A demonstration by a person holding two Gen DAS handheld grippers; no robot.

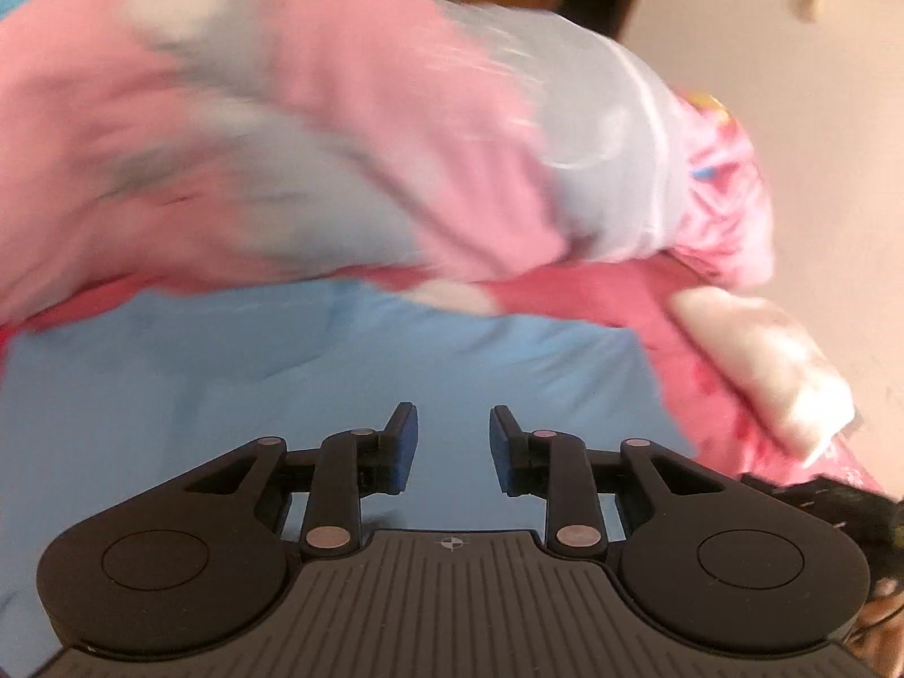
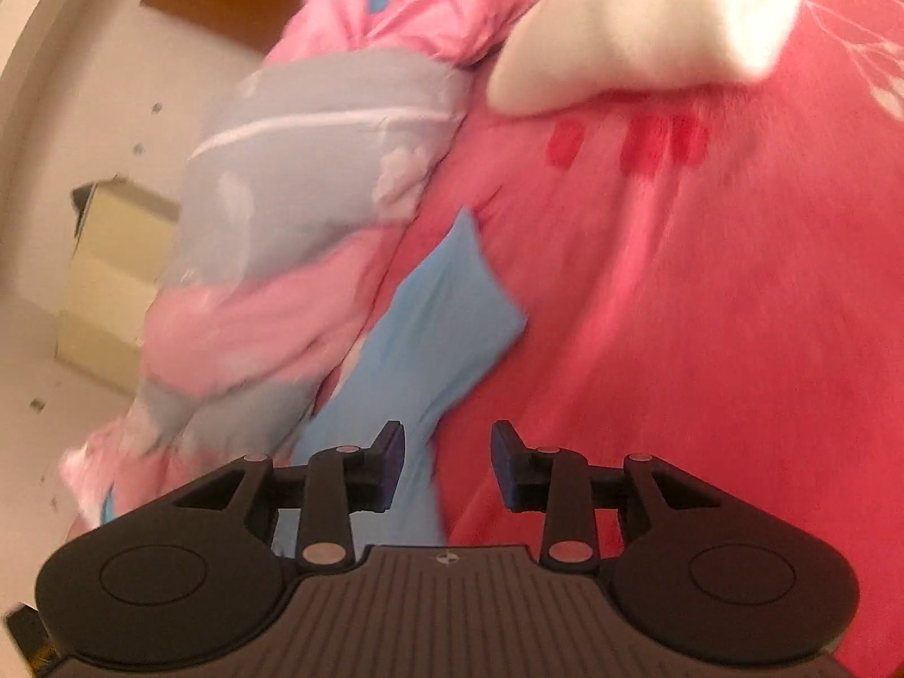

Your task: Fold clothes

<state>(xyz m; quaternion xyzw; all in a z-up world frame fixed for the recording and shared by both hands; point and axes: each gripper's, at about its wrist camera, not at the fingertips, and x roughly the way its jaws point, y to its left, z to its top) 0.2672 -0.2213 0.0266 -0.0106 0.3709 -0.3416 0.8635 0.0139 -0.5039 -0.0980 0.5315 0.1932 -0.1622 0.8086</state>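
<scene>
A light blue garment (image 1: 339, 373) lies spread on the red bedsheet (image 1: 599, 294). My left gripper (image 1: 455, 424) hovers over it, open, with nothing between its fingers. In the right wrist view the same blue garment (image 2: 435, 311) shows as a long strip running away from me, its far corner lying on the red sheet (image 2: 706, 339). My right gripper (image 2: 446, 440) is open above the strip's near right edge, and no cloth is pinched between its pads.
A bunched pink and grey quilt (image 1: 316, 130) lies behind the blue garment, seen also as the quilt (image 2: 294, 192) on the left. A white cloth (image 1: 757, 350) sits at the right, and again as white cloth (image 2: 650, 17) at the top. Beyond are a cream wall (image 1: 819, 141) and a pale cabinet (image 2: 113, 282).
</scene>
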